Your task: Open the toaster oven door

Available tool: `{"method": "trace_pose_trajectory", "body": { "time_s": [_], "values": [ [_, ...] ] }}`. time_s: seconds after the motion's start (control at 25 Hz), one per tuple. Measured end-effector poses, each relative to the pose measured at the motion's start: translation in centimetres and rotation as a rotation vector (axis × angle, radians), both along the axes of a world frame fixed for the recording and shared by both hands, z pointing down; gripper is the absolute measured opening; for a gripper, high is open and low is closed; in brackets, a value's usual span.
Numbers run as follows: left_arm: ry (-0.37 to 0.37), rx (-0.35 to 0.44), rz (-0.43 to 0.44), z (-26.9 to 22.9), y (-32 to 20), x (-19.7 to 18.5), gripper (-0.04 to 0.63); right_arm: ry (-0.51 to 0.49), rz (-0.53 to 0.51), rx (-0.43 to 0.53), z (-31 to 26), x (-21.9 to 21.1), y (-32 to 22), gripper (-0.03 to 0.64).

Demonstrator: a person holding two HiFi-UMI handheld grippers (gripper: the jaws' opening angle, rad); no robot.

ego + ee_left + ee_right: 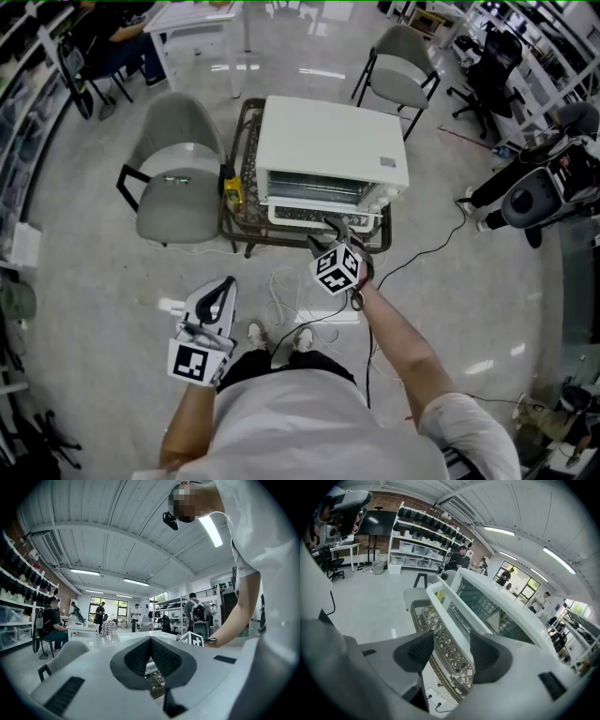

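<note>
We hold the right hand-held gripper (451, 645) open around the door handle (440, 601).
Toaster oven (328, 141) on wicker surface (244, 183), wire rack (314, 186) inside; left hand-held gripper (150, 643) closed, empty.

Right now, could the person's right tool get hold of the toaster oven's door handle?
Probably yes. The right tool has its jaws apart, with the white door handle of the toaster oven running between them, and nothing else seems to block it.

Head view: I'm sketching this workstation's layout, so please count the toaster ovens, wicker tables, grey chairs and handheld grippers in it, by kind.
Toaster oven: 1
Wicker table: 1
Grey chairs: 2
Grippers: 2, left gripper and right gripper
Total: 6
</note>
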State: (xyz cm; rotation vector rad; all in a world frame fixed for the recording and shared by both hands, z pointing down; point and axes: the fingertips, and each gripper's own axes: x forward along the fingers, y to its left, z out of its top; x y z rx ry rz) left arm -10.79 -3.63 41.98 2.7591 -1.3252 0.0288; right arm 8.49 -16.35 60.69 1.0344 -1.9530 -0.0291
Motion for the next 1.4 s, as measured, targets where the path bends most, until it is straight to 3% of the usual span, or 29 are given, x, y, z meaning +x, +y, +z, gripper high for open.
{"method": "trace_pose_trajectory", "body": {
  "time_s": [1.4],
  "values": [
    [-0.005,-0.010,0.019,0.5,0.4,0.3,0.017,0.073,-0.015,-0.055,4.3,-0.6,4.6,0.252]
  ]
}}
